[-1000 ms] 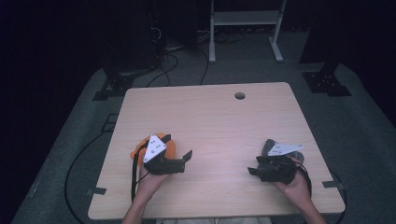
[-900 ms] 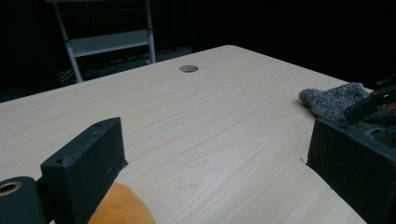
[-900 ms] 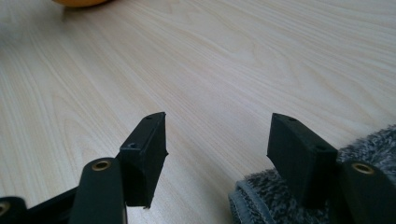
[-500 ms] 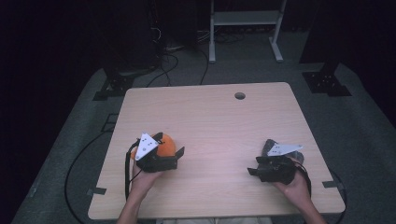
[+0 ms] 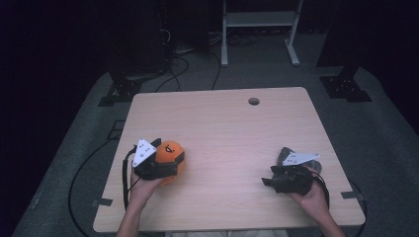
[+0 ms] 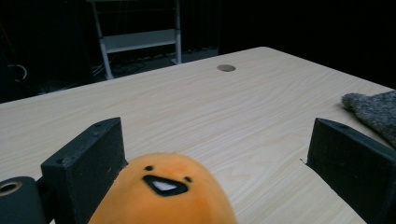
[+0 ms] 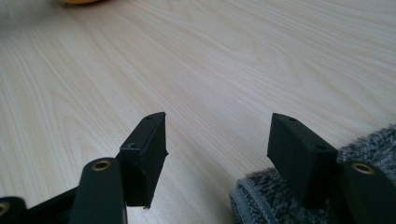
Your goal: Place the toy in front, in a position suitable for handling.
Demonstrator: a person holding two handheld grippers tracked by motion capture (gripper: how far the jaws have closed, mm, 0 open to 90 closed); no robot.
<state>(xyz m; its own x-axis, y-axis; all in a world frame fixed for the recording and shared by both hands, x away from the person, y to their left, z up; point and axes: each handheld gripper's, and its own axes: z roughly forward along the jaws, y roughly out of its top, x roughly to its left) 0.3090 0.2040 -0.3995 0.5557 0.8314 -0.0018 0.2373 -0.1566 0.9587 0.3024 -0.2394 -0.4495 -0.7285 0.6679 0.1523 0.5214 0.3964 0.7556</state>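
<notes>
Orange plush (image 5: 170, 155) at the lower left of the worktop (image 5: 227, 128), between the left gripper's (image 6: 217, 158) wide-open jaws.
Left hand (image 5: 143, 185) enters from the bottom edge; the right gripper (image 7: 217, 140), lower right, is open too, beside a grey cloth (image 7: 369, 144).

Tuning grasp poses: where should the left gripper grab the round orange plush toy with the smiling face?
Across the round orange plush toy's soft bulging middle, coming level from the person's side. It already sits between the left gripper's open jaws, face pointing up and away, nearer one jaw.
</notes>
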